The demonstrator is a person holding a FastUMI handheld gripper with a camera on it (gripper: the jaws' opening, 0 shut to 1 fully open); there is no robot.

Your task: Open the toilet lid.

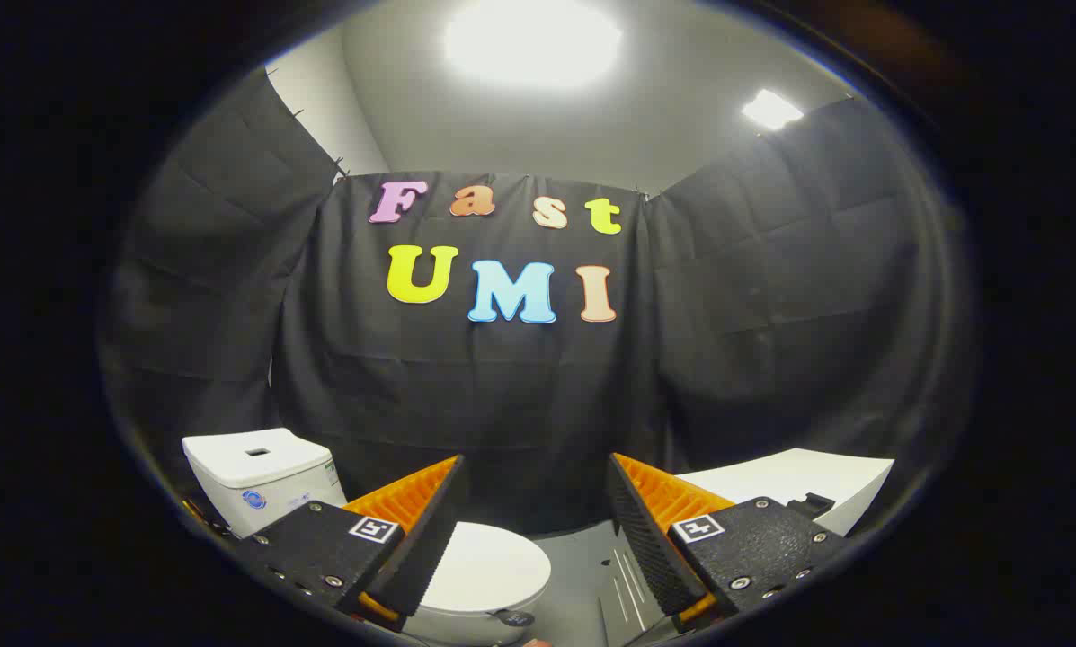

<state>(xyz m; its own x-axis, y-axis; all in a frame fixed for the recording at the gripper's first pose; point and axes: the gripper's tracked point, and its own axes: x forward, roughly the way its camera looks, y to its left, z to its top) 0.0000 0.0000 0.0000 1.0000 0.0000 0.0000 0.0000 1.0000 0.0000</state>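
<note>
Gripper (533, 521): 2 orange-backed fingers (421, 530) with black toothed pads, spread wide, holding nothing; no contact with anything.

Step in hand, as judged: approach. Lid not yet reached; task at its start.

Items, largest to smallest, each placed relative to the toilet lid:

1. Booth wall of black cloth (771, 314): rises behind and on both sides of the lid, well apart from it.
2. White block or platform (798, 476): to the right of the lid, beyond the right finger, with grey floor between. What it is cannot be told.
3. Toilet tank (259, 476): white, behind and to the left of the lid, with a square button recess on top.
4. Toilet lid (488, 566): white, closed flat on the bowl, lying below the fingers, partly hidden by the left finger, its near rim just ahead of that finger's tip.
5. Grey floor (591, 562): just right of the lid, showing in the gap between the fingers.
6. Small dark tab (512, 618): at the lid's near front edge; possibly a pull point.

Next move, as judged: lower and shift left so the fingers straddle the lid's front rim, close on it, then swing upward toward the tank.

Obstacles: none seen between fingers and lid. The tank limits how far back the lid can swing.
</note>
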